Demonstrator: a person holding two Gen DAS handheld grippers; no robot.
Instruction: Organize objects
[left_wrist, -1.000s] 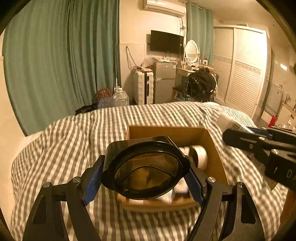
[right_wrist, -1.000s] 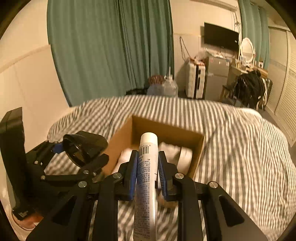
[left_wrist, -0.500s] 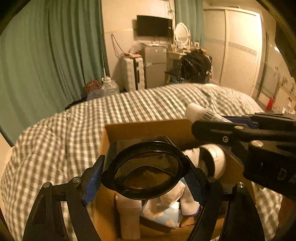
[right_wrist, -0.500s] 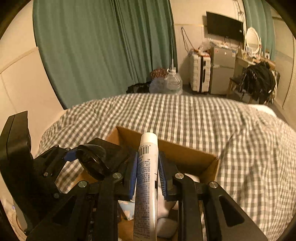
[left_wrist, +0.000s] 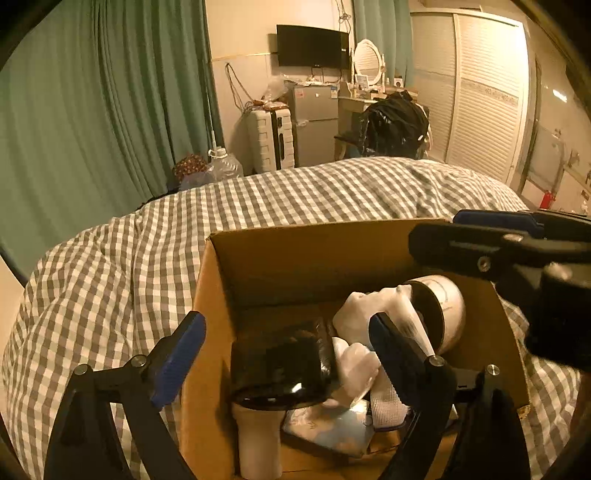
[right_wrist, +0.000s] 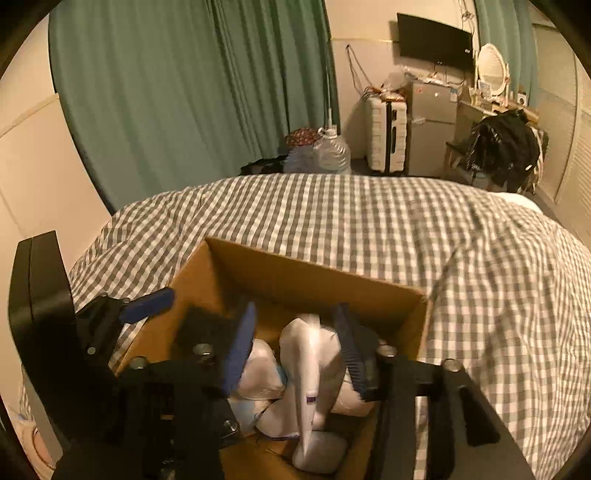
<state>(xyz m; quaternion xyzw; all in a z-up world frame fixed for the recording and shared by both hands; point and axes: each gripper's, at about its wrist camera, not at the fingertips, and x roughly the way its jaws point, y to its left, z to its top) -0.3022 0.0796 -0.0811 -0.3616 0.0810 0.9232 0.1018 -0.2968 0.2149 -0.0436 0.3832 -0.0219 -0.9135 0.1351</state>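
Both my grippers hang over the cardboard box (left_wrist: 221, 295) on the bed (left_wrist: 110, 266). Left gripper (left_wrist: 284, 354) jaws wide, holding nothing; black lens piece (left_wrist: 277, 365) lies directly below, at box's left wall. Right gripper (right_wrist: 299, 354) spread, nothing gripped; white tube (right_wrist: 306, 369) beneath, long axis along fingers. Both items in box.

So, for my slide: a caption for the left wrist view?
Open left gripper above black cup lying in cardboard box.
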